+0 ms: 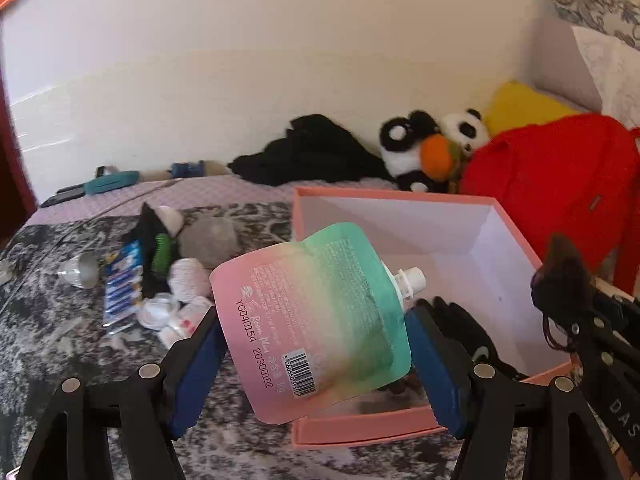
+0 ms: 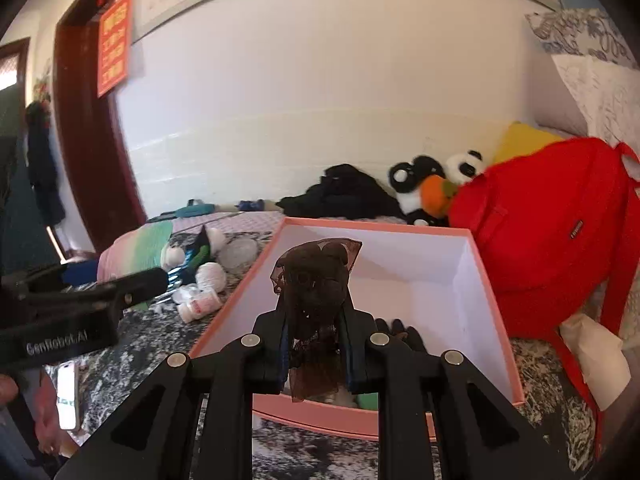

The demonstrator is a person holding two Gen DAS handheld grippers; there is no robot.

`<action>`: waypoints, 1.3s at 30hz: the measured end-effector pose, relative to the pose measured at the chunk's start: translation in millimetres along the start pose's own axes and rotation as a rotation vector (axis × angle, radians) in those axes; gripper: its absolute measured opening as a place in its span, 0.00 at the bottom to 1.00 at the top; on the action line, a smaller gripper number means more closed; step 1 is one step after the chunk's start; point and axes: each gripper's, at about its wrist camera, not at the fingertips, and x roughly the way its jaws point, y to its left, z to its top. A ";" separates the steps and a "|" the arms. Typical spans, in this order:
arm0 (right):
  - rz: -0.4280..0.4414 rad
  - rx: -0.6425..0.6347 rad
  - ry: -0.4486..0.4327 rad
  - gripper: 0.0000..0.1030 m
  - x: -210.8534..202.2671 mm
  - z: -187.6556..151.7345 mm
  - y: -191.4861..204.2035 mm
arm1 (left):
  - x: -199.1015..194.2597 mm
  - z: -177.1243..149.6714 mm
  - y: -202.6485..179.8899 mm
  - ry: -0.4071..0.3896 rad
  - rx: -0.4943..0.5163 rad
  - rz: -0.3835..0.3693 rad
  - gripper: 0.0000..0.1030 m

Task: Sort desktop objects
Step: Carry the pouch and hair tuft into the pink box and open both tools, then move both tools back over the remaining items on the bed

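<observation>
Sorting is well underway, we are judging, though far from finished. We are working over a bed point(image 1: 48, 344) draped in a black-and-white mottled cover, with a red backpack point(image 2: 552, 220) and a plush panda point(image 1: 432, 148) lying toward the wall.

We are aiming both loads at the pink box point(image 2: 492, 312), which is sitting open on the bed with its white inside mostly bare. Something dark, and a bit of green, are already lying at its near end, so a few things seem to be sorted.

We are carrying a pink-and-green spout pouch point(image 1: 316, 320) in the left gripper point(image 1: 316, 356); its fingers point(image 1: 200, 364) are spread wide and pinching the pouch by its side edges, and the pouch is hanging over the box's near left corner.

We are holding a dark lace piece point(image 2: 316, 292) in the right gripper point(image 2: 316, 356), whose fingers are pressed close together on it, above the box's near wall.

Left to sort, we are seeing a loose heap on the bed left of the box: a grey plush point(image 1: 208, 236), a strip of blue batteries point(image 1: 120, 292), a bulb point(image 1: 80, 272), a small white bottle point(image 2: 200, 306) and other bits too small to name.
</observation>
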 end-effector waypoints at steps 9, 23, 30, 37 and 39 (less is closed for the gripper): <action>-0.075 0.031 0.010 0.20 9.5 -1.7 -25.0 | 33.1 2.9 -26.2 0.049 0.029 -0.056 0.73; -0.285 0.087 -0.054 0.90 29.0 -4.7 -50.0 | 64.8 12.3 -37.9 0.110 0.069 -0.107 0.82; -0.253 0.094 -0.061 0.90 24.7 -5.2 -45.2 | 52.2 14.8 -32.8 0.070 0.063 -0.119 0.82; -0.235 0.128 -0.044 0.91 27.4 -3.0 -43.6 | 45.6 15.1 -21.8 0.067 0.038 -0.117 0.82; -0.220 0.146 -0.041 0.91 28.4 -2.7 -41.1 | 41.6 15.5 -15.6 0.063 0.028 -0.110 0.82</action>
